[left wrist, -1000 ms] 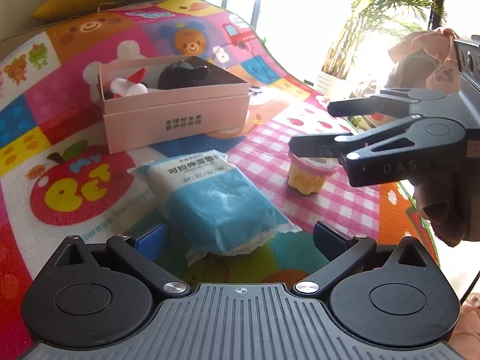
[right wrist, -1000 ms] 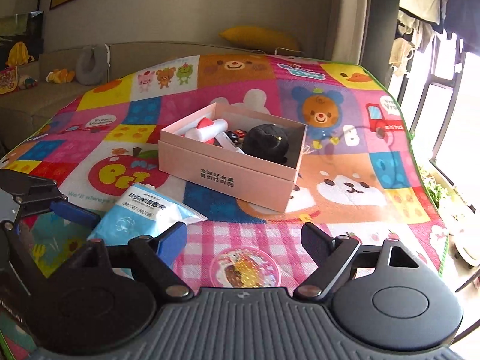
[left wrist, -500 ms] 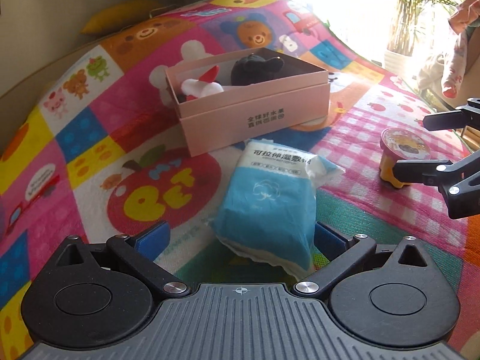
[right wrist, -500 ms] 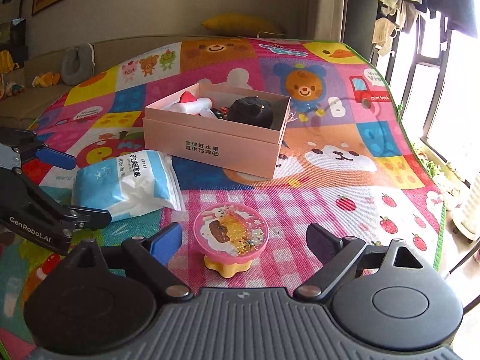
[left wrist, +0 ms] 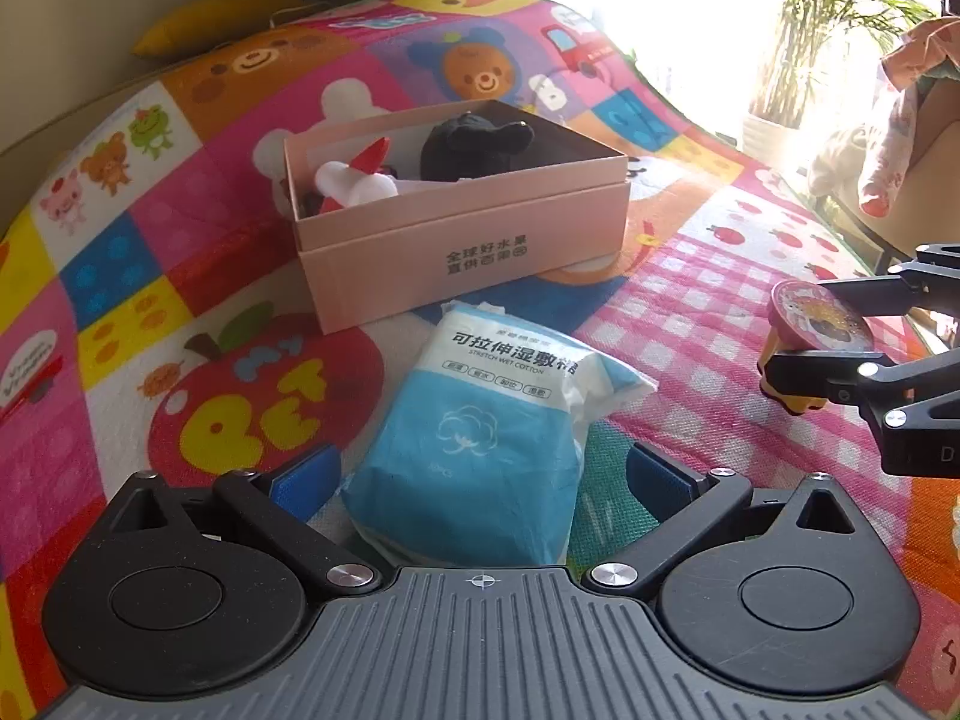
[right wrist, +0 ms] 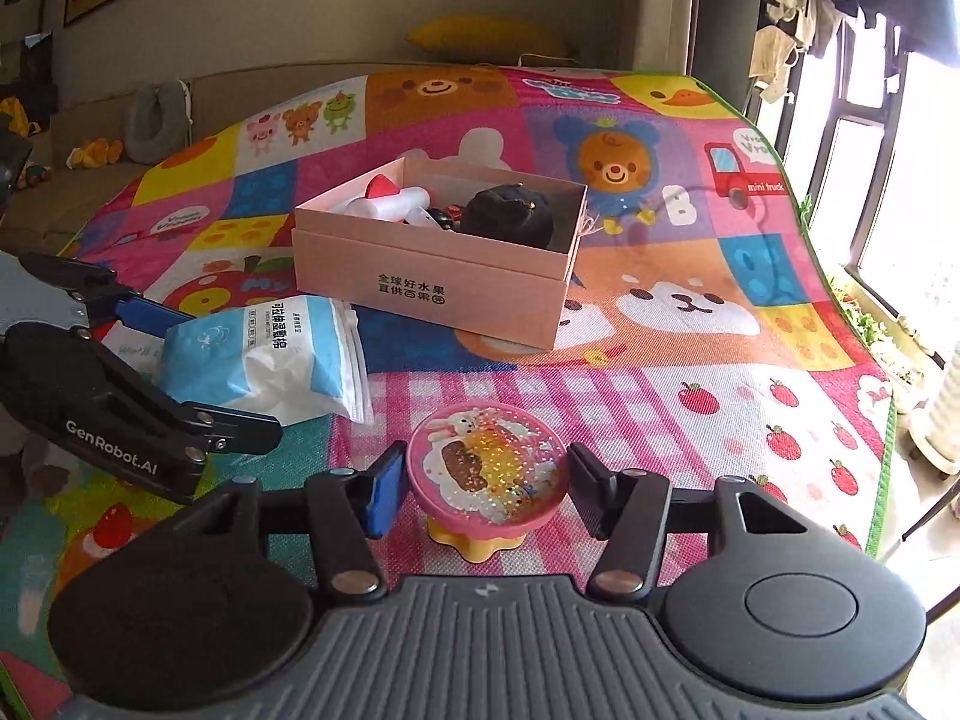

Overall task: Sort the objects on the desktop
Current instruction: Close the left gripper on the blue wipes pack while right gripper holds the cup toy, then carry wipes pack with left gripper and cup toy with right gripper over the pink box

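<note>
A blue-and-white pack of wet cotton (left wrist: 498, 432) lies on the play mat between the fingers of my left gripper (left wrist: 480, 480). That gripper is open, with a gap on both sides of the pack. A small cup with a pink glittery lid (right wrist: 489, 468) stands on the checked patch of the mat. My right gripper (right wrist: 487, 498) has its jaws closing on it, and both pads meet the lid's rim. From the left wrist view the cup (left wrist: 819, 324) sits at the far right between the right gripper's (left wrist: 801, 330) fingers. The left gripper (right wrist: 228, 372) straddles the pack (right wrist: 270, 348).
An open pink cardboard box (left wrist: 462, 240) stands behind the pack, holding a black soft toy (left wrist: 468, 141) and a white-and-red item (left wrist: 354, 180). The box (right wrist: 438, 282) is straight ahead of the cup. The mat's edge and a window lie to the right.
The right gripper's jaws have narrowed from wide apart to the cup's lid. The left wrist view has swung so that the pack sits centred between its fingers.
</note>
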### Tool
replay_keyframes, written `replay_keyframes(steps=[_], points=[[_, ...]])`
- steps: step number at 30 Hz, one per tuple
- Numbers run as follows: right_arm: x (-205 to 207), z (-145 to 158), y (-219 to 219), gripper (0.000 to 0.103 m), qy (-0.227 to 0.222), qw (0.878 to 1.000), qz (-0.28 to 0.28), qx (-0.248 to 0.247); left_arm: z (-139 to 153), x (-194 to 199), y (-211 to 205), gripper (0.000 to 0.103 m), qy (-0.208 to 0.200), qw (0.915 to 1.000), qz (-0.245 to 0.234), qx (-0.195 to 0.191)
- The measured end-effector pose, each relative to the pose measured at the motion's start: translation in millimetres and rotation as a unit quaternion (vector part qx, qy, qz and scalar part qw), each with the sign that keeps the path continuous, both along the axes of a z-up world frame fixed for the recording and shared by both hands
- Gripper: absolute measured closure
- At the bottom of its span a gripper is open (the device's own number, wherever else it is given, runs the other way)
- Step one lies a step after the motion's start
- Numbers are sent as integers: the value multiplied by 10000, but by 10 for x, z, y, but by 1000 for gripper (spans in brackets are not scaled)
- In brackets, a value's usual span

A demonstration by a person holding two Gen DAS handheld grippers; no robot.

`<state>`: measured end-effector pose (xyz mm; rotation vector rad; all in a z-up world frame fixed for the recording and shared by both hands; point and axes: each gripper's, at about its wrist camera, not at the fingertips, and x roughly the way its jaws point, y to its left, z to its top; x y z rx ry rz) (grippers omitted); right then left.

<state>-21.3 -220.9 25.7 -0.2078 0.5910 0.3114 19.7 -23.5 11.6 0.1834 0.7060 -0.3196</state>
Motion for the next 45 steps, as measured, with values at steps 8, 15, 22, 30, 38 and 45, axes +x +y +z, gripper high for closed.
replay_keyframes(steps=[8, 15, 22, 30, 38, 45], points=[[-159, 127, -74, 47, -79, 10000, -12, -18, 6, -64, -151, 6, -334, 9987, -249, 307], [-338, 345, -109, 47, -98, 9996, 162, 204, 70, -160, -143, 42, -377, 9980, -271, 429], [-442, 692, -205, 47, -508, 9972, 203, 504, 560, -201, -103, 42, -1002, 9942, -246, 300], [-200, 807, -239, 47, -707, 9950, 90, 704, 873, 818, -116, 42, -1010, 9938, 404, -216], [222, 626, -240, 47, -334, 9979, -127, 544, 799, 1587, -277, 38, -1147, 9907, 590, -440], [518, 572, -174, 47, -252, 9984, -142, 491, 752, 1457, 43, 7, -1266, 9865, 769, -703]])
